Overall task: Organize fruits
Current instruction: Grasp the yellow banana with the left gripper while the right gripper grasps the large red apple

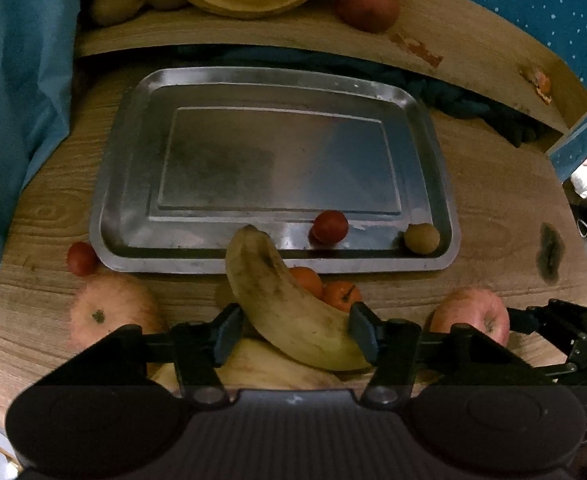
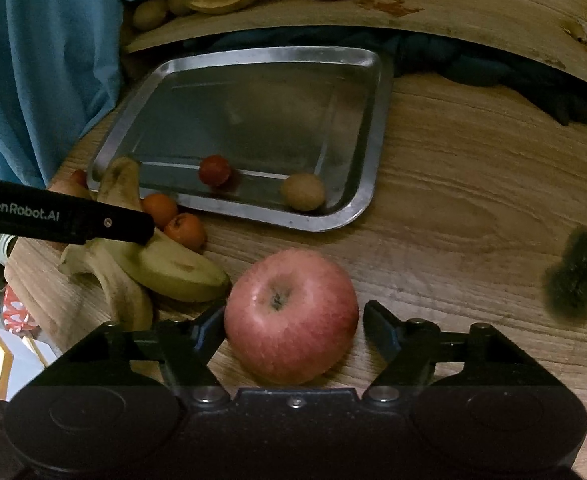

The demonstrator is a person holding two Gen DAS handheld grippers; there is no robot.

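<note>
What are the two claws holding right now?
The left claw grips the banana across its lower middle. The right claw holds nothing; it is open around the apple.

Dim rm; round wood table (image 2: 473, 184), blue cloth (image 1: 17, 120) at left.

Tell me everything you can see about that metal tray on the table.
The metal tray is a shallow, silver-grey rectangle with rounded corners, a raised rim and a flat, dull, slightly smudged floor. It lies flat on the wooden table, beyond the loose fruit. Only two small fruits sit in it, along its near edge: a small red fruit and a small tan fruit towards the corner. No tongs touch it.
</note>
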